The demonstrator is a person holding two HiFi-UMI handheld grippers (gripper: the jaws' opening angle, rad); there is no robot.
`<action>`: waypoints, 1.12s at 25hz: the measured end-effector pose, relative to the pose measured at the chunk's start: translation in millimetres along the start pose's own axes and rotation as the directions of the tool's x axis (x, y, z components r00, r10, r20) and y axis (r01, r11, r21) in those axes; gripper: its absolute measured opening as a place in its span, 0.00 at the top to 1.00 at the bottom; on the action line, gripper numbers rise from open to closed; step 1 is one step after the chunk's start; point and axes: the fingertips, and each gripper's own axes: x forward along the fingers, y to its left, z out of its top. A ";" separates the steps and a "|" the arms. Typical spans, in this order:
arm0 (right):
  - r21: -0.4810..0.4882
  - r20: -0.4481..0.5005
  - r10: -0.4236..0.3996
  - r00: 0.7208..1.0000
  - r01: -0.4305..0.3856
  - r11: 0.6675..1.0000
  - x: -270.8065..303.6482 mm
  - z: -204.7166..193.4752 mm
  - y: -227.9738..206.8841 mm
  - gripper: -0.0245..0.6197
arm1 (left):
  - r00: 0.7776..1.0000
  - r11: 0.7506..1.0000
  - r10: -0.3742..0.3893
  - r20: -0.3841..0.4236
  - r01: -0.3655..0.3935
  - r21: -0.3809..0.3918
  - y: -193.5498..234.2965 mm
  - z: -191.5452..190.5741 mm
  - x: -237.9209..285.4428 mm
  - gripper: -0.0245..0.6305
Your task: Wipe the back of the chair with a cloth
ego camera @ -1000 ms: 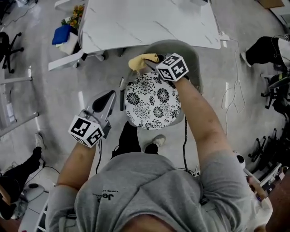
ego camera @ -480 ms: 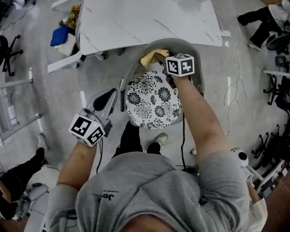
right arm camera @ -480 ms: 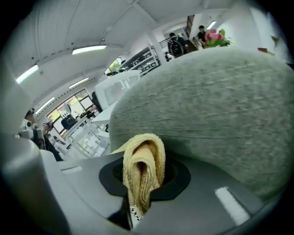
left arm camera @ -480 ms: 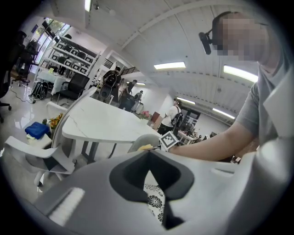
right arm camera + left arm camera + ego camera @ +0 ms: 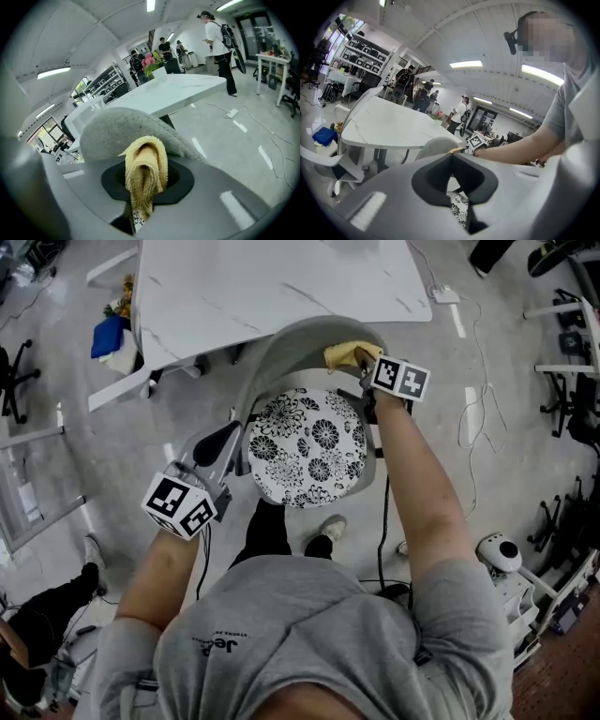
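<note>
"So, what do the right tongs (image 5: 140, 201) hold?"
"They pinch the yellow cloth (image 5: 145, 168) tight. It lies on the top edge of the grey chair back (image 5: 117, 126), right in front of them."
"Any room?"
"The white table (image 5: 281, 287) edge is just past that. Bare floor (image 5: 469, 352) is open on their right."
"And the left tongs (image 5: 225, 448)?"
"Closed on nothing, just left of the flowery seat (image 5: 309, 446)."
"Any words?"
"1 print on the grey shirt (image 5: 281, 634), too small to read. The 2 cubes (image 5: 180, 507) show black squares."
</note>
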 end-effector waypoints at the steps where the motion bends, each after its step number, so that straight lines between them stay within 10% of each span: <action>1: 0.011 0.008 -0.011 1.000 0.011 1.000 -5.4 1.3 -6.0 0.89 | 1.000 1.000 -0.008 -0.003 0.008 0.005 -3.1 0.6 3.3 0.92; 9: -0.001 0.053 -0.070 0.996 0.070 0.998 -37.6 4.9 -30.0 0.89 | 1.000 0.999 -0.029 0.004 0.029 0.014 -21.9 3.5 14.5 0.92; 15: -0.260 -0.067 0.127 0.990 -0.140 0.955 -25.5 -8.1 26.3 0.89 | 1.000 1.000 -0.010 0.015 0.010 -0.007 -14.9 -1.0 11.0 0.92; 18: -0.370 -0.223 0.307 0.925 -0.372 0.851 -9.8 -38.5 86.7 0.89 | 1.000 1.000 0.004 0.013 -0.004 -0.016 -8.2 -3.4 7.1 0.92; 24: -0.387 -0.510 0.522 0.684 -0.724 0.571 13.4 -108.2 193.1 0.89 | 0.999 0.998 0.039 0.012 -0.038 -0.047 13.3 -10.5 -9.3 0.92; 28: -0.329 -0.529 0.523 0.668 -0.730 0.599 45.8 -124.9 211.4 0.89 | 0.998 0.995 0.067 -0.002 -0.067 -0.069 29.1 -24.2 -23.2 0.92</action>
